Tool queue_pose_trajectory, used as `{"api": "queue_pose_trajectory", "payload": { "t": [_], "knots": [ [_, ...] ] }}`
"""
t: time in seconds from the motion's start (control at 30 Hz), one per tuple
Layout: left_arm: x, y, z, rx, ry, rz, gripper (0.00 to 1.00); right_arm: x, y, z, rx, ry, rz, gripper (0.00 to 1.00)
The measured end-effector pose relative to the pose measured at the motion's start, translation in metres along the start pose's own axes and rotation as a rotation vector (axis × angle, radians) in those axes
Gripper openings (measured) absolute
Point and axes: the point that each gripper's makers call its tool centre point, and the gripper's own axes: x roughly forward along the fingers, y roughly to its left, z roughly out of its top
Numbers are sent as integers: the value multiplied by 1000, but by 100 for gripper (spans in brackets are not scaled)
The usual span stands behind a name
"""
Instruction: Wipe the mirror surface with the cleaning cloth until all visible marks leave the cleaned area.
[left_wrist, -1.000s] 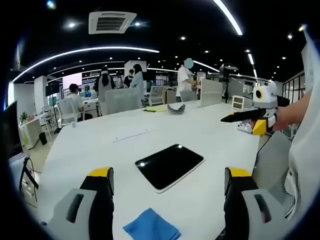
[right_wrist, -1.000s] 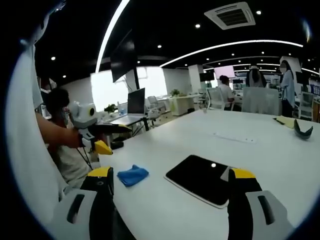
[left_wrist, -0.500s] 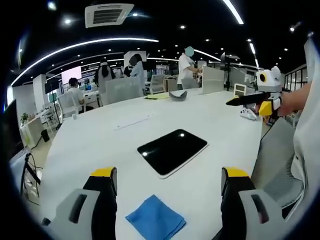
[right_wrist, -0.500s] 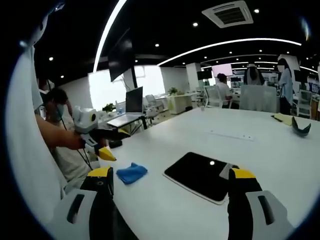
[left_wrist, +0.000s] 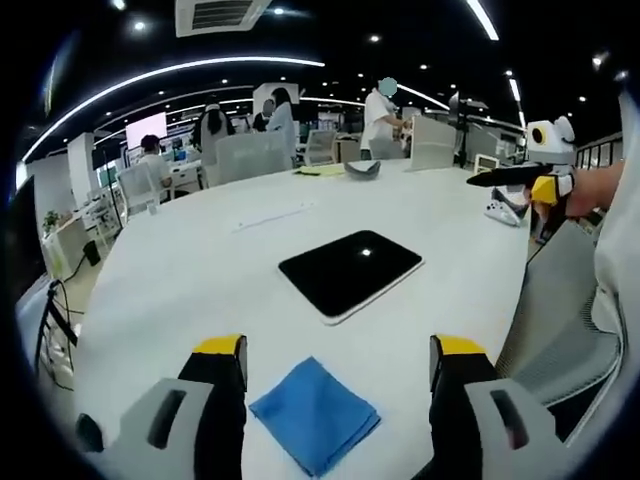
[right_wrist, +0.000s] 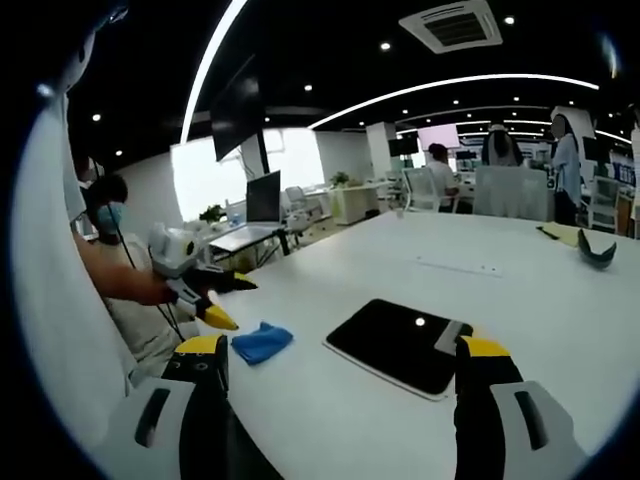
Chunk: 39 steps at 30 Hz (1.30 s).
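We hold the left hand-held gripper (left_wrist: 338, 365) low over the white tabletop (left_wrist: 180, 270), its jaws apart and empty. The blue cleaning cloth (left_wrist: 315, 415) lies flat between those jaws, close in front of them and not yet touched. Just beyond the cloth, ahead and slightly to the right of the left hand-held gripper, the mirror (left_wrist: 350, 272) lies flat on the tabletop, dark, with a ceiling light reflected in it.

Further right, we hold the right hand-held gripper (right_wrist: 340, 365) above the tabletop's edge, its jaws also apart and empty. From it, the mirror (right_wrist: 400, 343) sits just ahead, partly behind the right jaw tip, and the cloth (right_wrist: 262, 342) lies to its left, beside the yellow tip of the left hand-held gripper (right_wrist: 215, 315).

We judge the task is at its first step: reaching for the cloth, with no wiping begun. Next we need to lower the left hand-held gripper onto the cloth, pinch a fold, and carry it forward onto the mirror.
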Motion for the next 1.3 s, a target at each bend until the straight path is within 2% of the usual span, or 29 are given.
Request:
{"api": "queue_pose_trajectory", "payload": {
  "t": [0.6,0.83,1.03,1.3],
  "knots": [
    [14,10,-56,-63,127,20,63,-4,-1,-5,1,29,-16,93],
    [19,17,-74,-81,181,33,53,-4,0,-7,5,38,-18,92],
    [24,19,-82,-82,205,23,50,-4,1,-8,8,43,-21,92],
    [31,22,-85,-75,220,14,49,-5,-1,-7,10,48,-29,92]
  ]
}}
